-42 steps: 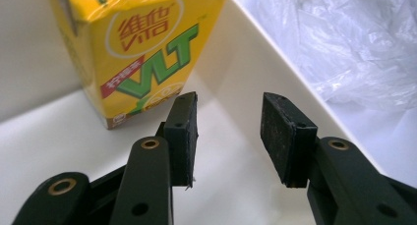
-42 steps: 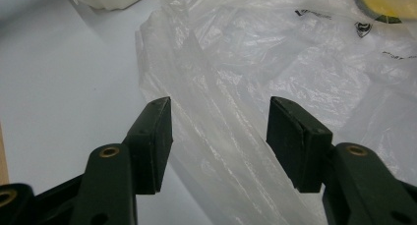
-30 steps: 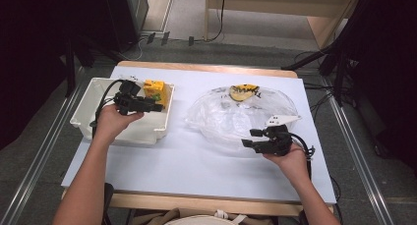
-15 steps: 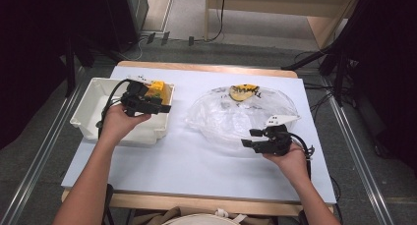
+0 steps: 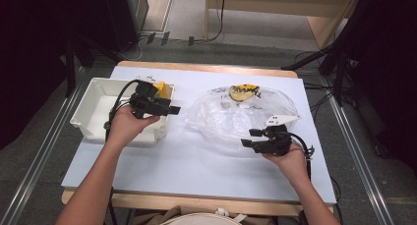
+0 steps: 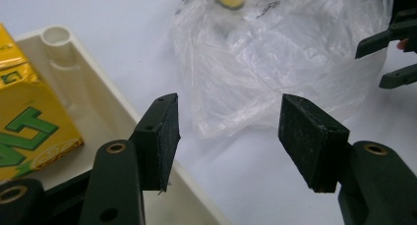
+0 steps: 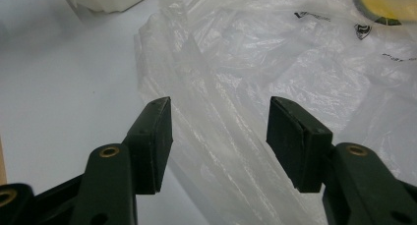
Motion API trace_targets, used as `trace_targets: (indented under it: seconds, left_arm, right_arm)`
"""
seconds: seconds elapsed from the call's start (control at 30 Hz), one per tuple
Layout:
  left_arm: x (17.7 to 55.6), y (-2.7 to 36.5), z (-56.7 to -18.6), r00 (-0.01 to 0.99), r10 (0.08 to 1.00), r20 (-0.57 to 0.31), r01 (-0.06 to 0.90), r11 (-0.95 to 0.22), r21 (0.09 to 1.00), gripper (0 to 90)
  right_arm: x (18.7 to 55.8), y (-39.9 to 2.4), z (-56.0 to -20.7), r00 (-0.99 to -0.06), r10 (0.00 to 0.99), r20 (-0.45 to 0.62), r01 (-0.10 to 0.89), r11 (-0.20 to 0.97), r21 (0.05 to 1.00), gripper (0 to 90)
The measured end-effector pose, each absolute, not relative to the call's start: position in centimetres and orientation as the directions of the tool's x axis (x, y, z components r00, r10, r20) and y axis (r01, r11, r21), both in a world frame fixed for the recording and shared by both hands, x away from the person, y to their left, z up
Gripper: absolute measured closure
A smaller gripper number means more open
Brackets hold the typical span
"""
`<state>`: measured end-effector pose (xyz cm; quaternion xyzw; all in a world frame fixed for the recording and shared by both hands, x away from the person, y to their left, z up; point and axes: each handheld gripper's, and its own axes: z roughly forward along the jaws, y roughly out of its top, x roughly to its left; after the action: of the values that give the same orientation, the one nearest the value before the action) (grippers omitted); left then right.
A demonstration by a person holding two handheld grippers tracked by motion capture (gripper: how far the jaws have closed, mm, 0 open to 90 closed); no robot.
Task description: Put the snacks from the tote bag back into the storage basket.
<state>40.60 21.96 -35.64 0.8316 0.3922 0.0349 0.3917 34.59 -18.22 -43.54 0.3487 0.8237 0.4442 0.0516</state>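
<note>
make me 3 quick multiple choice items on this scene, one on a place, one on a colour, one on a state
1. Where is the yellow carton?
A. inside the plastic bag
B. in the white bin
C. on the floor

2. What colour is the table surface?
A. red
B. black
C. pale blue-white

3. How do the jaws of the right tool stand?
A. apart, with nothing between them
B. shut on the carton
C. shut on a cable

Answers:
1. B, the high view and the left gripper view show the carton at a corner of the white bin.
2. C, the sheet is pale under both hands.
3. A, in the right gripper view the two pads stand wide over the clear plastic bag; the left tool is open too.
</note>
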Motion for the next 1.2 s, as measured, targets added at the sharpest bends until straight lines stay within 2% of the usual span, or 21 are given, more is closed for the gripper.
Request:
trace_targets:
  seconds: [0.5,0.83,1.07,1.2]
  left_arm:
    - [39.4,18.1,-36.8,0.768,0.604,-0.212,0.561,-0.475,0.678,41.2]
    - [38.7,16.0,-37.5,0.789,0.584,-0.191,0.54,-0.509,0.67,41.3]
    - [38.3,14.9,-38.1,0.799,0.562,-0.212,0.538,-0.511,0.67,41.2]
    - [37.9,14.2,-38.4,0.804,0.564,-0.19,0.523,-0.517,0.678,41.5]
  right_arm:
    - [34.6,-18.1,-43.5,-0.757,0.614,0.225,0.522,0.36,0.774,44.4]
    - [34.6,-18.1,-43.4,-0.758,0.614,0.22,0.516,0.358,0.778,44.4]
    - [34.5,-18.1,-43.4,-0.759,0.613,0.22,0.515,0.357,0.78,44.7]
    - [34.5,-18.0,-43.4,-0.76,0.613,0.216,0.514,0.363,0.777,44.6]
